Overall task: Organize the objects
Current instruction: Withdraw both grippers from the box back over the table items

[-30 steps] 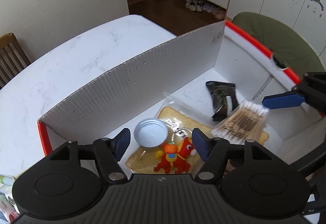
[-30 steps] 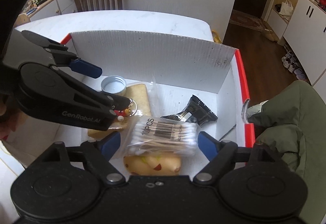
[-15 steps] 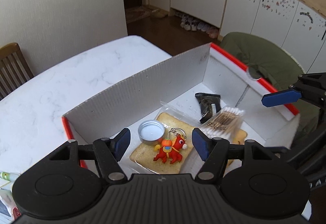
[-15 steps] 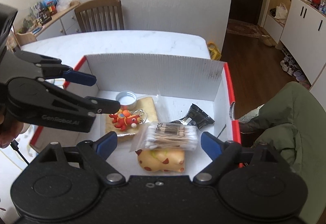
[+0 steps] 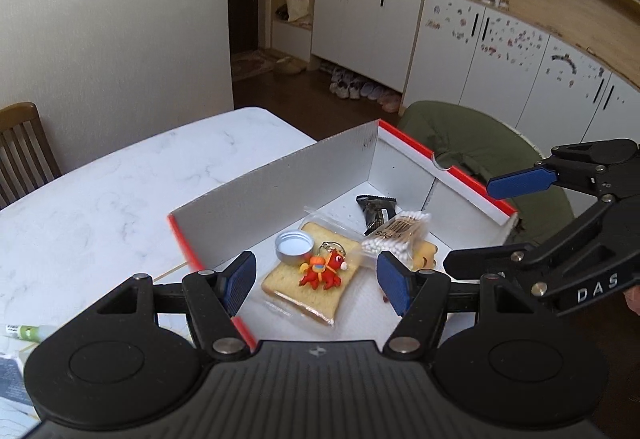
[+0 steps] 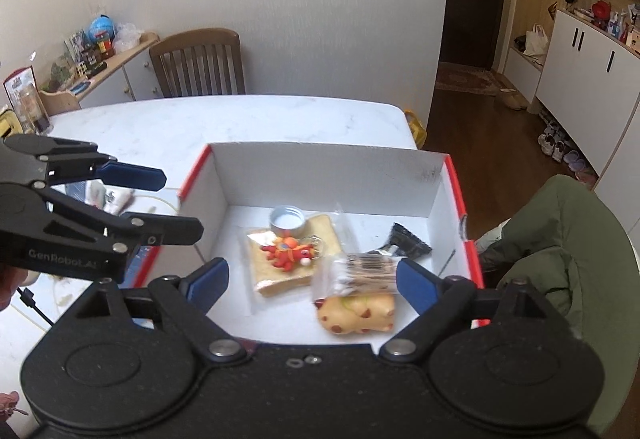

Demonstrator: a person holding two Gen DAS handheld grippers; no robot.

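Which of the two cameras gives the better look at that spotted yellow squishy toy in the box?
The right wrist view. There the yellow toy lies in the open near the box front, spots visible, only its top edge under the cotton swab pack. In the left wrist view only a sliver of it peeks from behind the swabs.

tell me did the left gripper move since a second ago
Yes. The left gripper has pulled up and back from the box: the box looks smaller in its view, and more of the room shows. Fingers open, empty.

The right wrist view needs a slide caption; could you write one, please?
Open right hand-held gripper above a box holding toast, cotton swabs.
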